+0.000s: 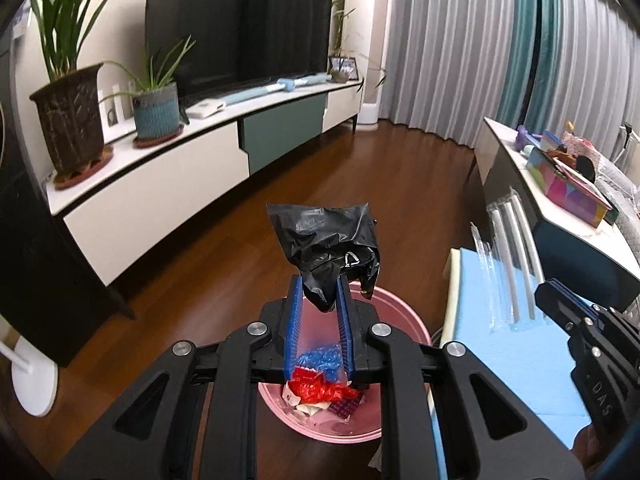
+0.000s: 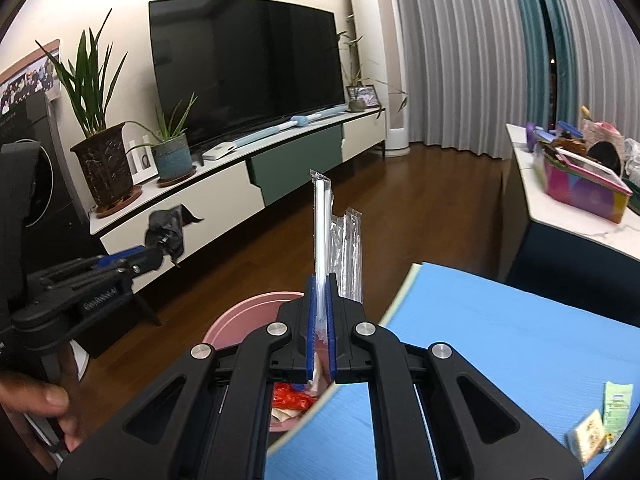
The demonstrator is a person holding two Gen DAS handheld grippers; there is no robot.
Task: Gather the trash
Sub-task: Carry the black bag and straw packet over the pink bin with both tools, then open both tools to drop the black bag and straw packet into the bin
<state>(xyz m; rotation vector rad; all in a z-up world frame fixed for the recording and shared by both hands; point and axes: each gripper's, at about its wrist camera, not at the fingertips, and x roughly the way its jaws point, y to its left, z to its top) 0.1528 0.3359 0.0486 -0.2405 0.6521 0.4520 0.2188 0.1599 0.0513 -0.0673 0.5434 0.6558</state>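
My left gripper (image 1: 319, 286) is shut on a crumpled black plastic bag (image 1: 326, 242), held above a pink trash bin (image 1: 390, 312) with red and blue wrappers (image 1: 320, 380) inside. In the right wrist view the same left gripper (image 2: 154, 256) with the black bag (image 2: 168, 228) shows at the left. My right gripper (image 2: 319, 280) is shut on a bundle of clear-wrapped drinking straws (image 2: 322, 220) standing upright, just right of the pink bin (image 2: 244, 312). The straws (image 1: 508, 256) and right gripper show at the right of the left wrist view.
A blue mat (image 2: 500, 344) covers the near table, with small snack packets (image 2: 600, 420) at its right. A TV cabinet (image 1: 160, 168) with potted plants (image 1: 72, 120) runs along the far wall. A side table with a colourful box (image 2: 584, 188) stands at right. Wooden floor (image 1: 360, 176) lies between.
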